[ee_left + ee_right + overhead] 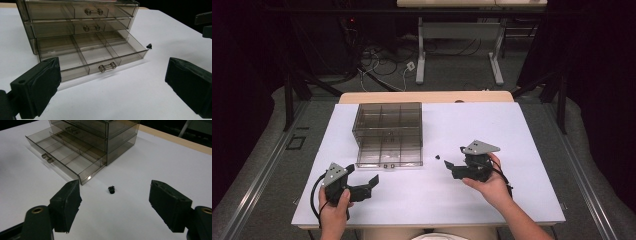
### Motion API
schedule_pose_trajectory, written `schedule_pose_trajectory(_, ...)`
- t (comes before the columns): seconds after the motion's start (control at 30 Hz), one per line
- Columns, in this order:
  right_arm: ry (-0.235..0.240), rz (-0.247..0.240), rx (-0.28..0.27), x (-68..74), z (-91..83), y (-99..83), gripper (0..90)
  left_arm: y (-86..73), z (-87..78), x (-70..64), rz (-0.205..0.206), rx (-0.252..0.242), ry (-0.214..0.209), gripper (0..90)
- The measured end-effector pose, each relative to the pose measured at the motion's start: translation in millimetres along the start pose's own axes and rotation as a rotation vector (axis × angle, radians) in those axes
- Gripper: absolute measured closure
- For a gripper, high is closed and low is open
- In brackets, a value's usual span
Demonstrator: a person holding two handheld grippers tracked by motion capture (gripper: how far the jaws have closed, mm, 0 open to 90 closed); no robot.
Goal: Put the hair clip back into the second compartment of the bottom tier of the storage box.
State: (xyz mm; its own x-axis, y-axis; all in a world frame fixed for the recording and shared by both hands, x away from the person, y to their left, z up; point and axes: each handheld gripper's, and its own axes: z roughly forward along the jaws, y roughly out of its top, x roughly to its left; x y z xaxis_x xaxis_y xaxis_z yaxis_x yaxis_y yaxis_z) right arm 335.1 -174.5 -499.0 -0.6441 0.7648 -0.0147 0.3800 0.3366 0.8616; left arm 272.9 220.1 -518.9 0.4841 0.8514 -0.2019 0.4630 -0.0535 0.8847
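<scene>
While both hands are resting low on the white tabletop (pixel 492 125), we are noting the left tongs (pixel 363 183) with jaws spread wide and nothing between them, pointing toward the smoky clear drawer cabinet (pixel 387 122). We are seeing, in the left gripper view, the left tongs (pixel 110 85) framing the bottom drawer (pixel 92 56), which is standing pulled out with its divided compartments bare, its small handle (pixel 107 67) facing the jaws. Two upper drawers are sitting closed above it. We are logging the right tongs (pixel 451 167) likewise gaping wide, gripping nothing, and aimed at a small black part (pixel 437 157) lying on the tabletop just beside the open drawer's right front corner, apart from it. From the right gripper view, we are finding that small black part (pixel 111 189) lying ahead of and between the jaws of the right tongs (pixel 115 203), not touched by either. What the part is, we cannot tell; it is too small. A person's hand (pixel 492 187) is holding the right tongs from behind, near the tabletop's front edge.
</scene>
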Motion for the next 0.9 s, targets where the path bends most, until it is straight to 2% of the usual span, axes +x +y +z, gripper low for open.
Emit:
schedule_pose_trajectory(0.33,0.024,-0.015,0.032,2.2,18.5,13.6,30.9,-5.0,-0.4,3.6,-0.005,0.003,0.002,0.8)
schedule_pose_trajectory(0.43,0.034,-0.003,0.030,2.4,24.5,17.1,31.9,-7.0,-1.0,4.7,-0.007,0.002,0.003,0.8)
schedule_pose_trajectory(0.9,0.043,-0.027,0.040,0.9,46.6,29.3,31.7,-11.4,-2.5,7.5,-0.012,0.000,0.004,0.8)
